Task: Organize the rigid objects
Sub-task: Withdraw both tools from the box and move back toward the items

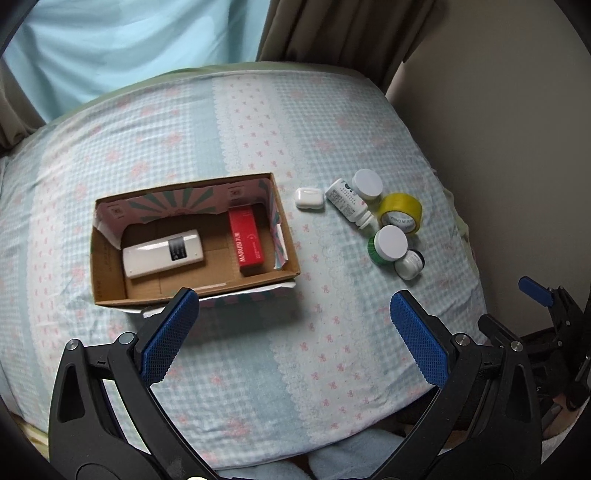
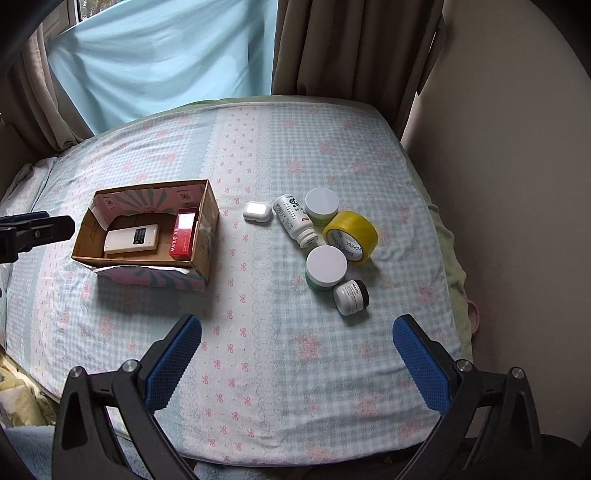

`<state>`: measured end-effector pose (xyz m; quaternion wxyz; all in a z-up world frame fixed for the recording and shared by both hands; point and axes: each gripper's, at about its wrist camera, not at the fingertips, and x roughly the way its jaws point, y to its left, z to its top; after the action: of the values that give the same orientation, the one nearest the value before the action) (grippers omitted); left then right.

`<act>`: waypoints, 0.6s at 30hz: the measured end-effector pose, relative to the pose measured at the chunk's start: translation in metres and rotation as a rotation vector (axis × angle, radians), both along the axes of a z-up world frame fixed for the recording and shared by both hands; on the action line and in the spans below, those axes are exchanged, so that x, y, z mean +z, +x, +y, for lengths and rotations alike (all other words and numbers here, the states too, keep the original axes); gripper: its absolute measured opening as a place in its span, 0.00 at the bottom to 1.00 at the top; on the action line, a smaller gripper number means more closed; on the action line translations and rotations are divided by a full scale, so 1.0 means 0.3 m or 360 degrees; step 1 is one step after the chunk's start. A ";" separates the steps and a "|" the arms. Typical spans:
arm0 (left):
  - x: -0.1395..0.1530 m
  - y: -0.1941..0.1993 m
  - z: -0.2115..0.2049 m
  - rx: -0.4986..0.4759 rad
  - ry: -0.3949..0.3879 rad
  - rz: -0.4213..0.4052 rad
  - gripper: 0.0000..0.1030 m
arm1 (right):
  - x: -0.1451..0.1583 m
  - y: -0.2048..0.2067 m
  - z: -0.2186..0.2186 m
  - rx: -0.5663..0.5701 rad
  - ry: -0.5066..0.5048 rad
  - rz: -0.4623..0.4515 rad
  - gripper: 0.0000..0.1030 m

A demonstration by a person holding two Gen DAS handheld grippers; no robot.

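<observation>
Both tongs, left tongs [image 1: 291, 332] and right tongs [image 2: 297, 358], hang open and empty above the bed [image 2: 258, 387]. Loose small jar [image 2: 351, 297] lies just ahead-right of the right tongs, the nearer ones; cardboard box [image 2: 201, 254] sits far left.

Box [image 2: 207, 236] half-filled — jars [image 2: 327, 267] outside.

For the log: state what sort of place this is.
Likely a bedroom: the objects lie on a bed under a checked, bow-print sheet, with curtains behind and a window at the far left.
</observation>
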<state>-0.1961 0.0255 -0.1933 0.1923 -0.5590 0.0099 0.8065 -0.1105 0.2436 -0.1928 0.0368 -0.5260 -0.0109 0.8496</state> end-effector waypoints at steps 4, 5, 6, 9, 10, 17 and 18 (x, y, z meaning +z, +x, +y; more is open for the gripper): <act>-0.030 -0.047 0.130 -0.0028 -0.0023 -0.0028 1.00 | -0.037 -0.018 0.079 0.0005 -0.0027 -0.0005 1.00; -0.042 -0.063 0.160 -0.0028 -0.0025 -0.0043 1.00 | -0.046 -0.024 0.103 0.0005 -0.0041 -0.0010 1.00; -0.057 -0.081 0.187 -0.0025 -0.0020 -0.0061 1.00 | -0.056 -0.035 0.125 0.0003 -0.0057 -0.0019 1.00; -0.116 -0.138 0.265 0.0009 0.0003 -0.0137 1.00 | -0.089 -0.080 0.198 -0.0021 -0.0109 -0.0048 1.00; -0.141 -0.159 0.289 0.0024 0.0010 -0.0165 1.00 | -0.101 -0.098 0.227 -0.0038 -0.0141 -0.0055 1.00; -0.343 -0.308 0.430 0.0172 0.0065 -0.0376 1.00 | -0.216 -0.259 0.416 -0.0275 -0.0519 -0.0132 1.00; -0.375 -0.329 0.449 0.0189 0.0064 -0.0403 1.00 | -0.240 -0.284 0.440 -0.0321 -0.0584 -0.0147 1.00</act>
<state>-0.2948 0.1604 -0.3058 0.1550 -0.6519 -0.0637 0.7396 -0.1957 0.3756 -0.2648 0.0247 -0.5607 0.1949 0.8044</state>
